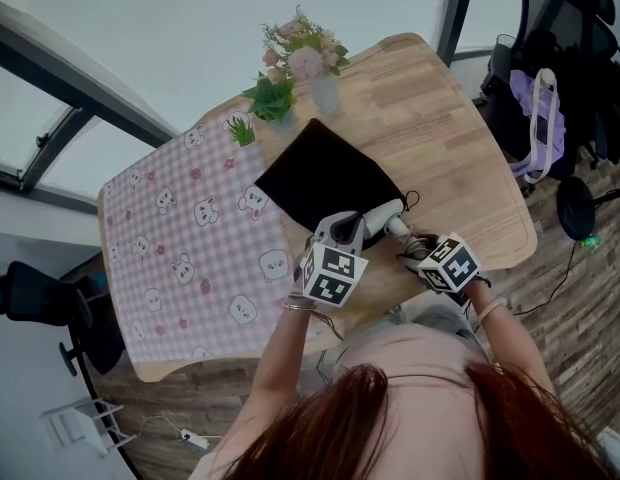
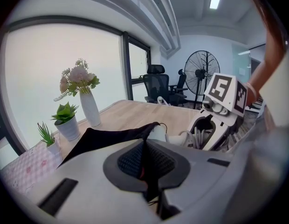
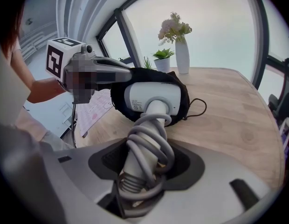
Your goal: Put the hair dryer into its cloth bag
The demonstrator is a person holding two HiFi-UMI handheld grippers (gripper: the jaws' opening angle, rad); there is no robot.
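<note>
A black cloth bag [image 1: 325, 173] lies on the wooden table [image 1: 460, 158], its mouth toward me. My left gripper [image 2: 144, 161] is shut on the bag's upper rim [image 2: 112, 139] and holds the mouth up. The white hair dryer [image 3: 151, 97] has its head inside the mouth of the bag [image 3: 182, 90]. Its handle, with the grey cord [image 3: 147, 139] wound around it, sticks out toward me. My right gripper [image 3: 144, 169] is shut on that handle. In the head view the left gripper [image 1: 352, 232] and the right gripper [image 1: 416, 248] sit side by side at the table's near edge.
A white vase of flowers [image 1: 318, 78] and two small potted plants [image 1: 275, 103] stand at the table's far side. A pink checked cloth [image 1: 190, 238] covers the left half. Office chairs [image 2: 156, 83] and a standing fan [image 2: 202, 73] are beyond the table.
</note>
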